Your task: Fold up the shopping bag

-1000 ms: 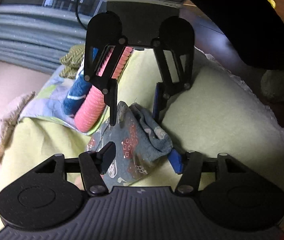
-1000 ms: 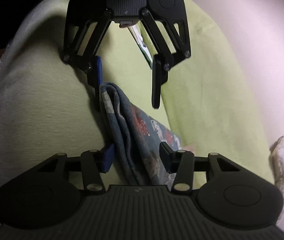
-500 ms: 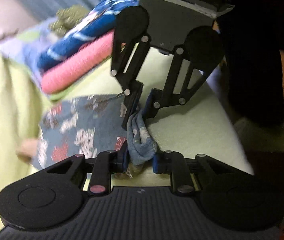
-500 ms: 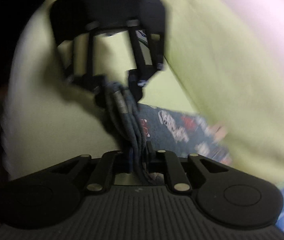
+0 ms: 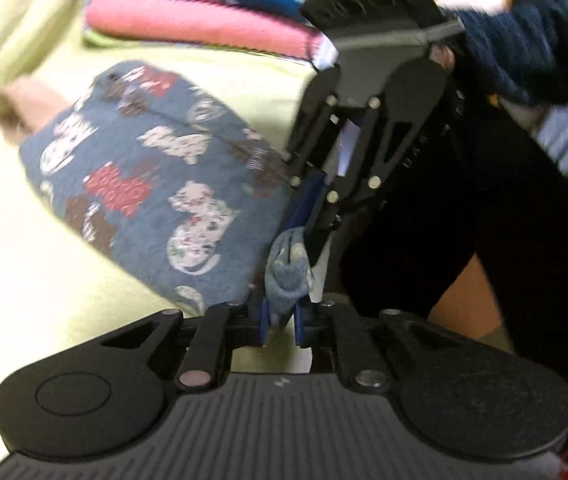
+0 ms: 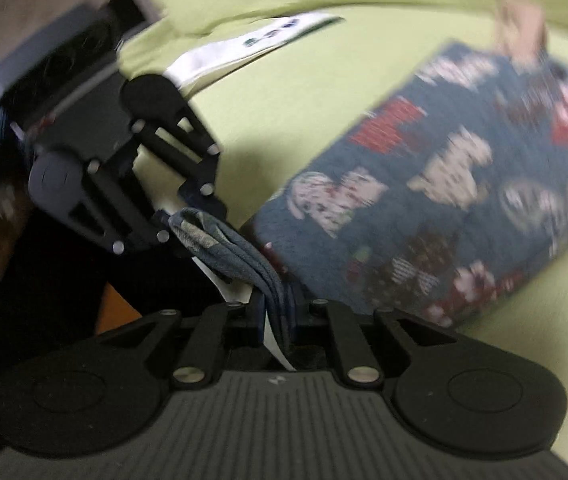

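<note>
a: blue patterned fabric shopping bag [image 5: 156, 184], where?
b: spread over the yellow-green blanket [image 5: 24, 280].
a: tongs?
b: left gripper [image 5: 282, 320] closing, pinching its bunched edge; right gripper [image 6: 280, 320] clamps it too.

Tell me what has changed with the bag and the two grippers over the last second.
Both grippers went from open around the bunched shopping bag to gripping it: the left gripper is closing on a gathered edge, and the right gripper is shut on it. The bag, crumpled a second ago, now spreads out over the green cover. The folded towels stayed stacked behind.
</note>
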Motion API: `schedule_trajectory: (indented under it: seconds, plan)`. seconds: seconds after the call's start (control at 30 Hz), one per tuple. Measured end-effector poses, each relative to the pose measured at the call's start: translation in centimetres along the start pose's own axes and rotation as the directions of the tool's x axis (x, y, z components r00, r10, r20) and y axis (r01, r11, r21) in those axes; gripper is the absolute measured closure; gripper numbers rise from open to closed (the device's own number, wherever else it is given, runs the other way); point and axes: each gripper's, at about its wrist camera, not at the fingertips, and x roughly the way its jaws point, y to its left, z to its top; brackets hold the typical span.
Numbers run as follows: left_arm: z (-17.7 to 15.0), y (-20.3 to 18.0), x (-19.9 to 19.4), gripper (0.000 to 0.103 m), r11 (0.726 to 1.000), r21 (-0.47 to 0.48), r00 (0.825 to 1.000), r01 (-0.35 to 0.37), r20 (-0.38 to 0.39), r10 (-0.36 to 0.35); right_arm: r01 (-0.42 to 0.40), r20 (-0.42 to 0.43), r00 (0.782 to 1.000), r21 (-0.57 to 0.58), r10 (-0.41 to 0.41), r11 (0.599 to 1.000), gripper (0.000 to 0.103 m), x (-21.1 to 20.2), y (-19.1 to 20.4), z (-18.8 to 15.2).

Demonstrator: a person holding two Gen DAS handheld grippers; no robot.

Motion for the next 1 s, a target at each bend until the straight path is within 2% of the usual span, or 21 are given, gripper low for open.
schedule_trajectory:
  seconds: [0.07, 0.2, 0.27, 0.37, 0.53, 0.73, 0.83, 0.9, 1.0]
  plan:
    - [-0.2, 0.8, -0.3, 0.091, 0.998, -0.056, 1.000, 0.001, -0.001, -0.001, -0.048, 0.000, 0.999, 0.110, 0.048, 0.993, 0.095, 0.0, -1.1, 0.0]
    - [-1.0, -0.8, -1.6, 0.093, 0.996, -0.014, 0.996, -0.091, 0.006, 0.091, -0.090, -0.006, 0.996, 0.242, 0.094, 0.966, 0.098, 0.7, -3.6, 0.5]
    - [-1.0, -2.3, -2.7, 0.097, 0.989, 0.046, 0.989, -0.143, 0.031, 0.141, -0.094, -0.017, 0.995, 0.259, 0.102, 0.961, 0.098, 1.1, -4.9, 0.9]
    - [-0.4, -4.8, -3.6, 0.096, 0.964, 0.161, 0.976, -0.210, 0.095, 0.197, -0.103, -0.047, 0.991, 0.293, 0.122, 0.950, 0.098, 2.1, -6.7, 1.7]
    - [1.4, -5.8, -0.8, 0.096, 0.921, 0.277, 0.962, -0.272, 0.110, 0.251, -0.107, -0.116, 0.982, 0.328, 0.152, 0.938, 0.099, 2.2, -7.7, 3.7]
    - [1.9, -4.7, 1.6, 0.096, 0.919, 0.248, 0.951, -0.307, 0.052, 0.304, -0.094, -0.168, 0.973, 0.334, 0.157, 0.938, 0.099, 1.9, -7.5, 4.1]
    - [1.6, -4.4, 2.1, 0.097, 0.924, 0.214, 0.948, -0.317, 0.036, 0.317, -0.085, -0.158, 0.977, 0.316, 0.141, 0.945, 0.099, 1.2, -7.5, 3.8]
    - [1.6, -4.3, 2.4, 0.097, 0.927, 0.188, 0.946, -0.324, 0.034, 0.324, -0.058, -0.128, 0.987, 0.283, 0.098, 0.957, 0.099, 0.8, -6.6, 3.6]
    - [1.4, -4.3, 2.7, 0.097, 0.930, 0.151, 0.942, -0.336, 0.040, 0.334, 0.055, -0.040, 0.998, 0.217, -0.048, 0.975, 0.098, -0.4, -3.9, 2.8]
